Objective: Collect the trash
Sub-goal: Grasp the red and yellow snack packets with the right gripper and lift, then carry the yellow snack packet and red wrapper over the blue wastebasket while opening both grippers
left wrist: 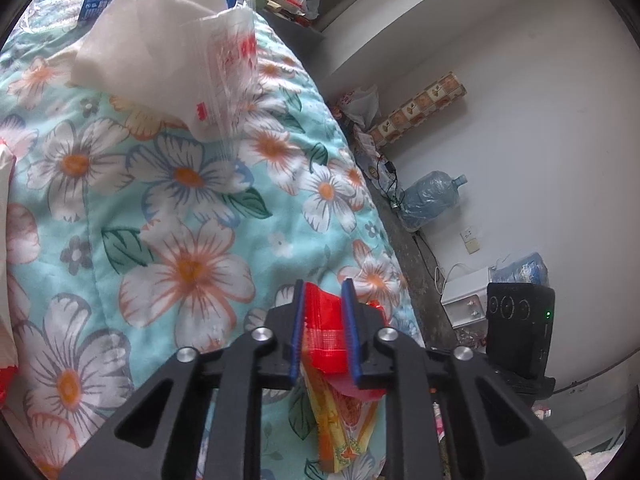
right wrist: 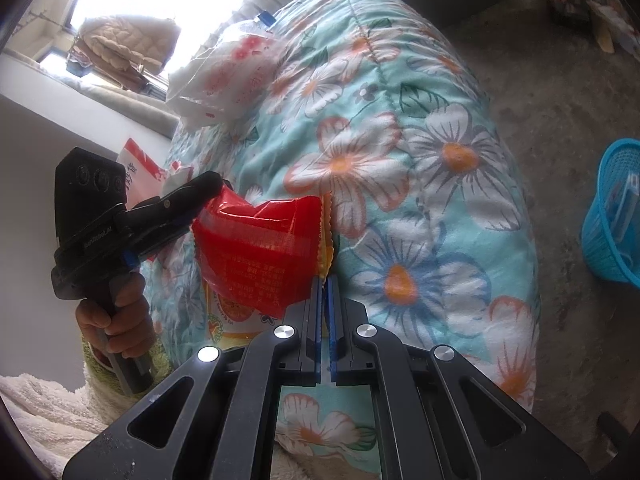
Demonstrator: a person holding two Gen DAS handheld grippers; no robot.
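Note:
My left gripper (left wrist: 323, 286) is shut on a red and yellow snack wrapper (left wrist: 324, 336) and holds it just above the floral quilt (left wrist: 168, 208). The same wrapper (right wrist: 256, 256) shows in the right wrist view with the left gripper (right wrist: 208, 192) clamped on its far end. My right gripper (right wrist: 324, 278) is shut, its tips at the wrapper's yellow edge; whether it pinches that edge is unclear. A clear plastic bag with red print (left wrist: 224, 68) lies further up the quilt, also in the right wrist view (right wrist: 228, 76).
A blue mesh basket (right wrist: 612, 208) stands on the floor right of the bed. A white paper or cloth (left wrist: 148, 28) lies under the plastic bag. A water jug (left wrist: 432, 200), a white box (left wrist: 466, 296) and clutter line the wall.

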